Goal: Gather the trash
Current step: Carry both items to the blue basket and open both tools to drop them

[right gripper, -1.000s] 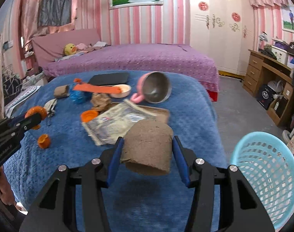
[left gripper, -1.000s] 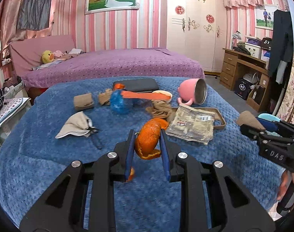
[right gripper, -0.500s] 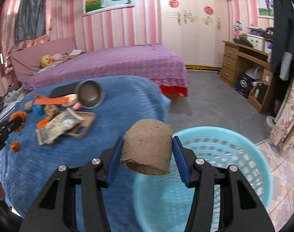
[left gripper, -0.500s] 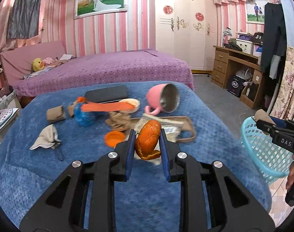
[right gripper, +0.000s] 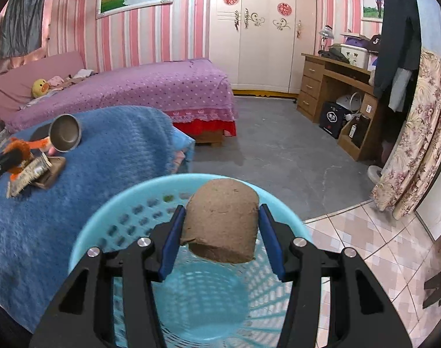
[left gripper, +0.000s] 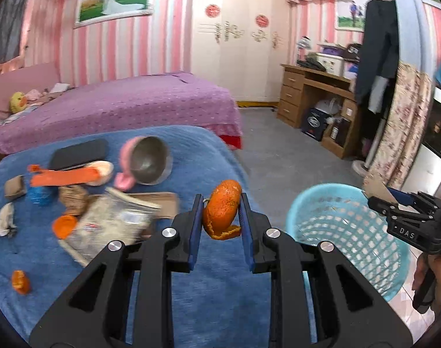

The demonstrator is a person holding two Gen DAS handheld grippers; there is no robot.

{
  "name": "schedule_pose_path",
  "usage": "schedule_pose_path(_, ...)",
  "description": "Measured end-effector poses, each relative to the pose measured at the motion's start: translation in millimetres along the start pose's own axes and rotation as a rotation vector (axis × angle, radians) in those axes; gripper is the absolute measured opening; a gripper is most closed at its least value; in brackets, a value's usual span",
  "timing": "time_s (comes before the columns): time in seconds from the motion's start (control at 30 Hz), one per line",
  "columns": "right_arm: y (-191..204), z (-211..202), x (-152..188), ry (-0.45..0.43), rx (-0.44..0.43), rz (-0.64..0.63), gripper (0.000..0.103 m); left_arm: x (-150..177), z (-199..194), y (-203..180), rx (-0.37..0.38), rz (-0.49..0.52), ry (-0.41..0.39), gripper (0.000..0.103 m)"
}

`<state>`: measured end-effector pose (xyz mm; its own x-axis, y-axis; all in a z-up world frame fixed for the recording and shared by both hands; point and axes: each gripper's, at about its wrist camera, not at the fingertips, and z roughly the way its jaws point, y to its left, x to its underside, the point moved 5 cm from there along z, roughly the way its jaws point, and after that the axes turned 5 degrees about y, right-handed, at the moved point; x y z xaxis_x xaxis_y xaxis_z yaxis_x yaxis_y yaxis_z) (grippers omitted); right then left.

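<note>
Beside the blue bed, the basket (right gripper: 191,261) sits directly under the right gripper (right gripper: 220,232), fingers clamping a brown roll (right gripper: 220,223); the left gripper (left gripper: 220,217), pinching orange peel (left gripper: 222,211), has the basket to its right.

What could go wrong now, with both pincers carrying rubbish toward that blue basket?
The left gripper pinches a curled orange peel that is over the blue blanket, not the basket; released early, it would likely miss. The right gripper holds a brown paper roll above the opening; the light basket might tip if bumped.
</note>
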<state>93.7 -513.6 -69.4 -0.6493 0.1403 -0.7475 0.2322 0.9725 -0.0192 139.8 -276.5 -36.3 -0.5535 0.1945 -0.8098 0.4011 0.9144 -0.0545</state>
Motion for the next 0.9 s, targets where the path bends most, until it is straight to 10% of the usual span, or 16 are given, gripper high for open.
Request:
schedule_pose_path(0.43, -47, -4, 11, -0.014, 0.043, 0.099, 0.051, 26, 48, -102, 0.155, 0.108, 0.107, 0.028)
schedule_pose_path(0.57, -49, -4, 14, -0.019, 0.051, 0.105, 0.051, 22, 51, -95, 0.094, 0.105, 0.089, 0.073)
schedule_pose_path(0.9, -35, -5, 17, -0.016, 0.059, 0.105, 0.051, 12, 33, -34, -0.023, 0.043, 0.046, 0.092)
